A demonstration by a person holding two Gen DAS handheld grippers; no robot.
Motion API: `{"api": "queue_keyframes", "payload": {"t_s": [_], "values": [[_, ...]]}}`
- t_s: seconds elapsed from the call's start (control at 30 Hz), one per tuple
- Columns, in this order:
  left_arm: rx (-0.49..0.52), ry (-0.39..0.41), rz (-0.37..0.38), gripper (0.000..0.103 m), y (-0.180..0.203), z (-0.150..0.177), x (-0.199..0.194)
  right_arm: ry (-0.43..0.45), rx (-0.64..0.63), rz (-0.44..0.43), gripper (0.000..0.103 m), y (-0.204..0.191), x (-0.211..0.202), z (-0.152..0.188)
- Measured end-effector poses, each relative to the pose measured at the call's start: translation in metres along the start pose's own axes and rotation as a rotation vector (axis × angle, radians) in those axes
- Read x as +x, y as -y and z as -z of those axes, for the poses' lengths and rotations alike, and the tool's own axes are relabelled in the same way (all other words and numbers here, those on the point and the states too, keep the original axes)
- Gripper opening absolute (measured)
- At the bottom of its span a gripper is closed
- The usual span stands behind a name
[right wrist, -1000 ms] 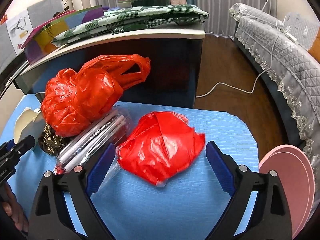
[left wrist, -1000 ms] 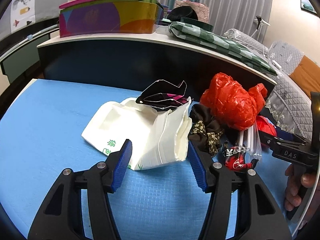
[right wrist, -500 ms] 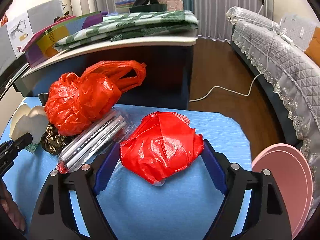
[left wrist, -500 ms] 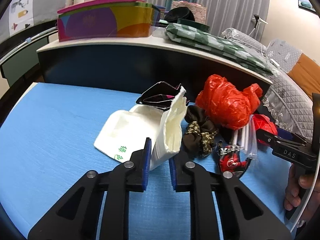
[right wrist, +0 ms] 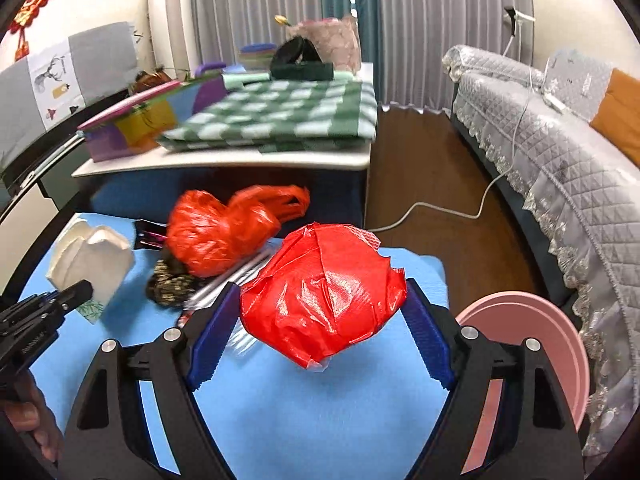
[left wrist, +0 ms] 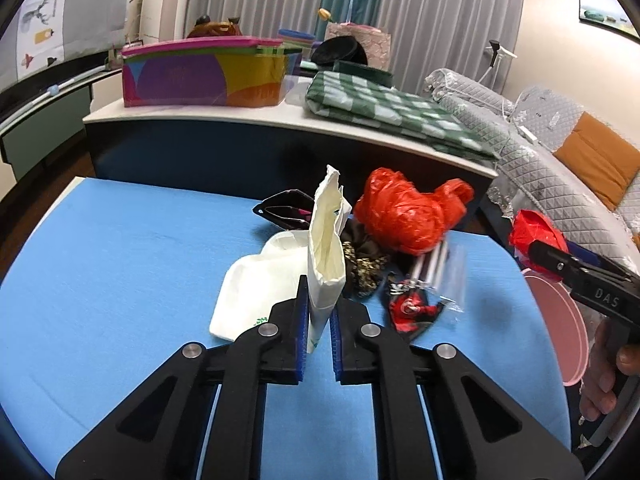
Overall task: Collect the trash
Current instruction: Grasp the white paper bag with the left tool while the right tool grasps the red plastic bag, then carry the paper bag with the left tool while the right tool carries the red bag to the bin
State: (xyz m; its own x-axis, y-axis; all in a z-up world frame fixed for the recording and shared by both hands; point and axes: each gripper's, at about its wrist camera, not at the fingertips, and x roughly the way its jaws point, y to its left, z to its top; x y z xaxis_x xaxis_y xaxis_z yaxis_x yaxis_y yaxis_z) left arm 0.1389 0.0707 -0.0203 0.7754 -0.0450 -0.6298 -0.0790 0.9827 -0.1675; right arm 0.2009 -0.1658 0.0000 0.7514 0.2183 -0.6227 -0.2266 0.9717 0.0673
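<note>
In the left wrist view, my left hand-held gripper [left wrist: 319, 334] is closed on the white paper bag [left wrist: 326, 256], which stands up over the blue worktop [left wrist: 120, 264]. The other tool shows the letters "DAS".

In the right wrist view, my right hand-held gripper [right wrist: 320, 332] is half closed around the red plastic wrapper [right wrist: 320, 296], lifted above the worktop beside a pink bin [right wrist: 560, 344].

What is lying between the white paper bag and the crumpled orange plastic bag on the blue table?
In the left wrist view, a dark scrunchie with gold print lies between the white paper bag and the orange plastic bag. The right wrist view shows the same.
</note>
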Motion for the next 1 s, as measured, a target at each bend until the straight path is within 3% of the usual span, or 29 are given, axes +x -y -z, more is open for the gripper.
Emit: {"api": "queue_keyframes", "payload": {"t_s": [0.57, 1.0], "values": [[0.074, 0.071, 0.079, 0.009, 0.030, 0.017, -0.075, 0.109, -0.031, -0.002, 0.080, -0.004, -0.120, 0.015], [0.114, 0.092, 0.101, 0.009, 0.057, 0.032, -0.086, 0.105, -0.009, 0.032, 0.080, 0.015, -0.121, 0.043]]}}
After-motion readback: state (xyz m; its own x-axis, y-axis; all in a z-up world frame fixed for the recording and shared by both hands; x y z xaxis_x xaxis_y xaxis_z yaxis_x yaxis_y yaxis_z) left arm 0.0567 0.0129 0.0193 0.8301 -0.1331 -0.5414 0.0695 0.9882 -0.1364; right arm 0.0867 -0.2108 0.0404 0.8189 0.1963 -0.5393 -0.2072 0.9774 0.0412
